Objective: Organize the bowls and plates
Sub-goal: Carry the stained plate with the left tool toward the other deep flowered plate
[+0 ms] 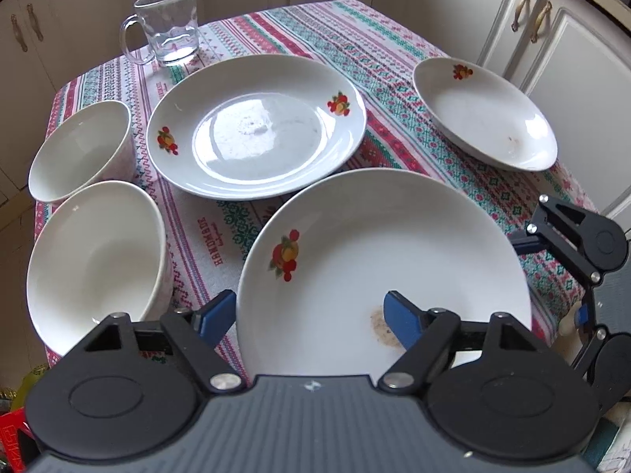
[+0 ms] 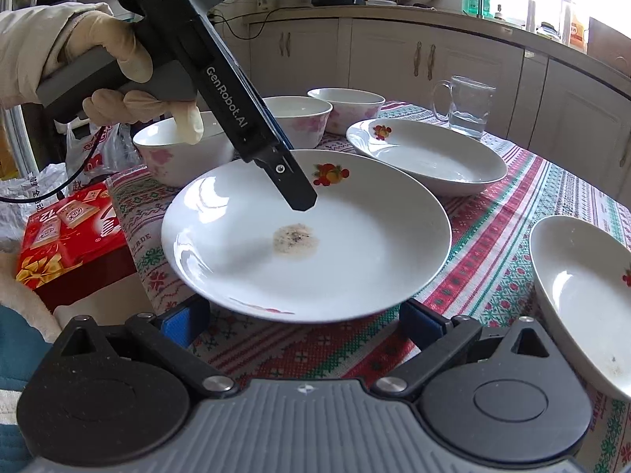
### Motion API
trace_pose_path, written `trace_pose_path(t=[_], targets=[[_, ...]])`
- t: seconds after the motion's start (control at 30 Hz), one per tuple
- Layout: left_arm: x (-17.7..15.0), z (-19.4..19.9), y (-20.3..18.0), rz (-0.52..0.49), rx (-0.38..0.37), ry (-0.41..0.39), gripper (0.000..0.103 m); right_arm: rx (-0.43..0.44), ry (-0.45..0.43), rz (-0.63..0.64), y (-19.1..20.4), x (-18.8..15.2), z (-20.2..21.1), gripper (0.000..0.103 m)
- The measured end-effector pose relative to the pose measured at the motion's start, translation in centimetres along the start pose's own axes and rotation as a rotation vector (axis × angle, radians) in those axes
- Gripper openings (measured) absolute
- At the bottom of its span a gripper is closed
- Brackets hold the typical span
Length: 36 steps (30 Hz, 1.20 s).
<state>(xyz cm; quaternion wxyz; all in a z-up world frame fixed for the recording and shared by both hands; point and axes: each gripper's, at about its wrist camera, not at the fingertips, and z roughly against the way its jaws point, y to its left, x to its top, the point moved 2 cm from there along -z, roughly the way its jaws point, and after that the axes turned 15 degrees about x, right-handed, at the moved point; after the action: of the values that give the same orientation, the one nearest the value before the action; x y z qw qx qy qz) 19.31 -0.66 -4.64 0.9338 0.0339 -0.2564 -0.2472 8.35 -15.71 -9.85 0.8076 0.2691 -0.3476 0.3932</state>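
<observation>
Landmark: stained plate [image 1: 378, 260], nearest the table's edge on the patterned tablecloth [image 1: 394, 149].
Left gripper [image 1: 315, 311]: fingers spread wide, 1 over the plate's inside, 1 outside its rim; not clamped.
Right gripper [image 2: 303, 321]: released, fingers apart just below the plate's near rim.
Flat plate [image 1: 256, 126]: just behind the landmark.
Deep plate [image 1: 485, 114]: beyond its right side.
2 bowls [image 1: 94, 260]: left of it.
Glass mug [image 1: 167, 23]: far behind.

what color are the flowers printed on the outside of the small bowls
Pale pink on white, clearest in the right wrist view on the nearest small bowl.
</observation>
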Motion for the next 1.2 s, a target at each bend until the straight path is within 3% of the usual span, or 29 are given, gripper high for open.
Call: trace_pose_path(t=[0.2, 0.67, 1.2], targets=[[0.4, -0.6, 0.2, -0.016, -0.018, 0.04, 0.07, -0.001, 0.002, 0.001, 0.0, 0.1, 0.0, 0.103], [1.4, -1.7, -0.4, -0.08, -0.01, 0.076, 0.07, -0.004, -0.007, 0.0, 0.2, 0.1, -0.2, 0.103], [1.6, -1.0, -0.8, -0.087, -0.05, 0.078, 0.07, -0.012, 0.028, -0.006, 0.1, 0.2, 0.3, 0.103]])
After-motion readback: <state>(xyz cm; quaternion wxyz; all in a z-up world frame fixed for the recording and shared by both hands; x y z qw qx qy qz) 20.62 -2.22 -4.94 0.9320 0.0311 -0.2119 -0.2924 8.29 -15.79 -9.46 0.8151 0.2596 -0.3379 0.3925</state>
